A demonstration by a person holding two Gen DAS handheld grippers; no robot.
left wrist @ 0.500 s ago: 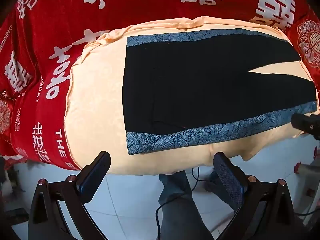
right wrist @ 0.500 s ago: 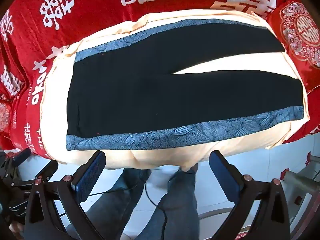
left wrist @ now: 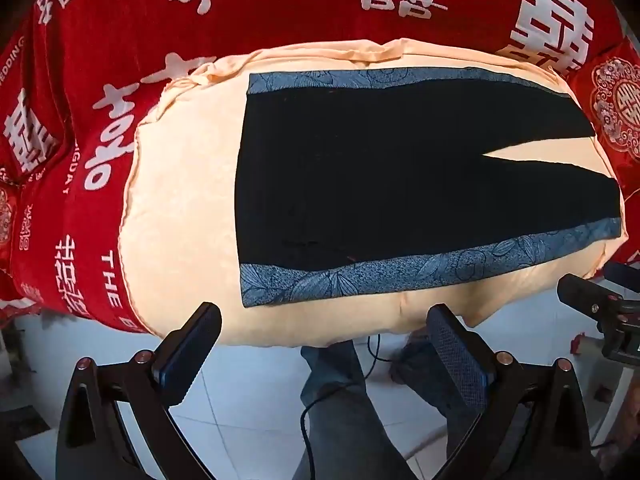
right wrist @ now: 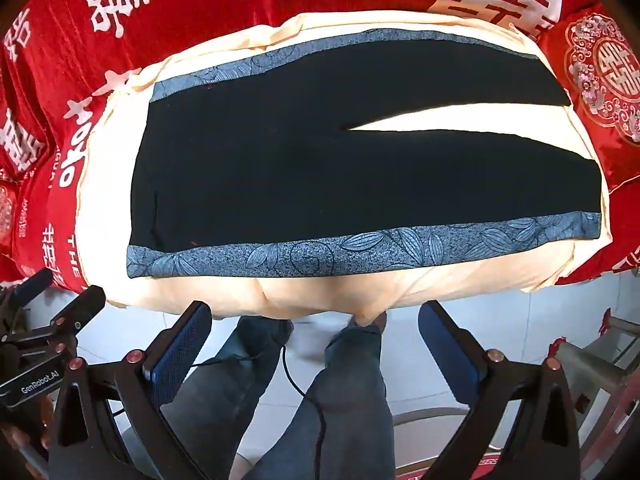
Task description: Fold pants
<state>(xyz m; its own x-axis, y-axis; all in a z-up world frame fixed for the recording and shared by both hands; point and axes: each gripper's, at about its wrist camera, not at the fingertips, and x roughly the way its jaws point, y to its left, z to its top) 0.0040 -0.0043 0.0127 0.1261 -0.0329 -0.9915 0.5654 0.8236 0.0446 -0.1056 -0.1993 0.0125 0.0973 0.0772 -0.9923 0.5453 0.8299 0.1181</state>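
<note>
Both the left gripper (left wrist: 323, 350) and right gripper (right wrist: 316, 346) are hanging wide apart and empty. Ahead of them, flat on a peach cloth (right wrist: 460, 284), the pants (right wrist: 320, 176) are lying, matte black with leaf-printed grey side bands. Pinching waistband and cuff along the near band should be giving the cleanest lengthwise fold.

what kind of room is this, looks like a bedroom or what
Probably a home bedroom: black pants lie flat on a peach cloth spread over a red bedcover with white wedding characters, above a pale tiled floor.
</note>
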